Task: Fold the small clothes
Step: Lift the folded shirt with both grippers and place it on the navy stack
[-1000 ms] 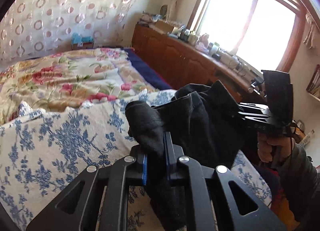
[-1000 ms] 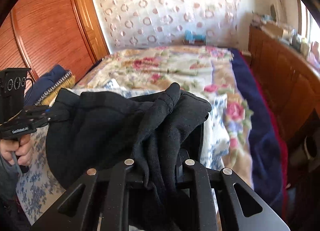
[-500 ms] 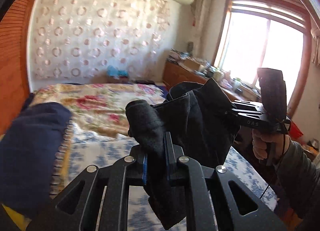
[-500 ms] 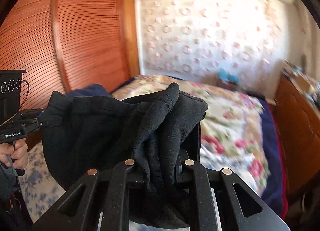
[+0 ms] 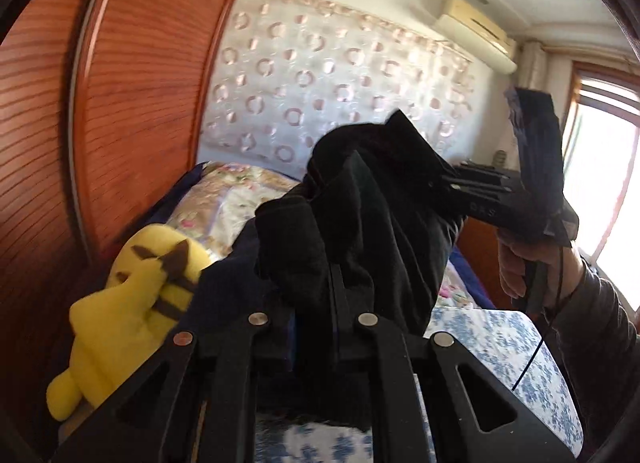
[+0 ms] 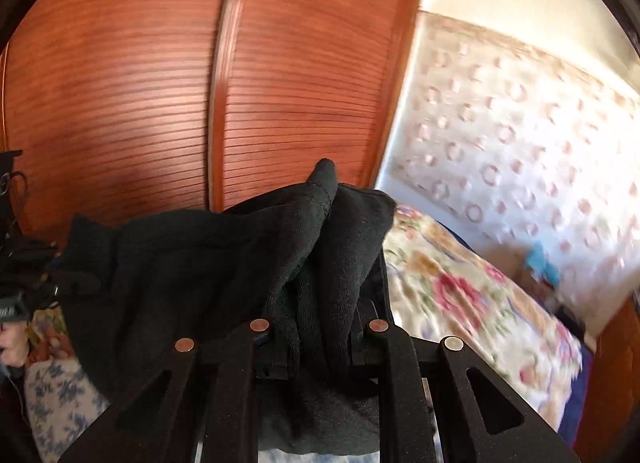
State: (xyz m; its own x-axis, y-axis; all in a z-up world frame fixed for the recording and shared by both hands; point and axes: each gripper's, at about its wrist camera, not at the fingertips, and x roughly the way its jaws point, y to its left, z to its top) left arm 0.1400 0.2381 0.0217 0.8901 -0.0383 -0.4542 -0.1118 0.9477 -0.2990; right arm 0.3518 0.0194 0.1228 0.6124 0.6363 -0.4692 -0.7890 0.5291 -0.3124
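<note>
Black garment (image 5: 372, 223) held aloft between 2 grippers. Left gripper (image 5: 334, 291) clamped tight on 1 bunched edge; right gripper (image 6: 320, 327) likewise pinching folds. Yellow plush (image 5: 132, 303) below left.

The garment (image 5: 376, 223) is stretched between left gripper (image 5: 320, 291) and right gripper (image 5: 448, 183), above the bed (image 5: 500, 339). A plush toy (image 5: 132, 303) is seen left of it, wardrobe (image 6: 240, 83) behind.

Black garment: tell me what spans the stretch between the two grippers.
Only the black garment itself, held between left gripper and right gripper, both jaws clamped on it; clearest in the right wrist view.
</note>
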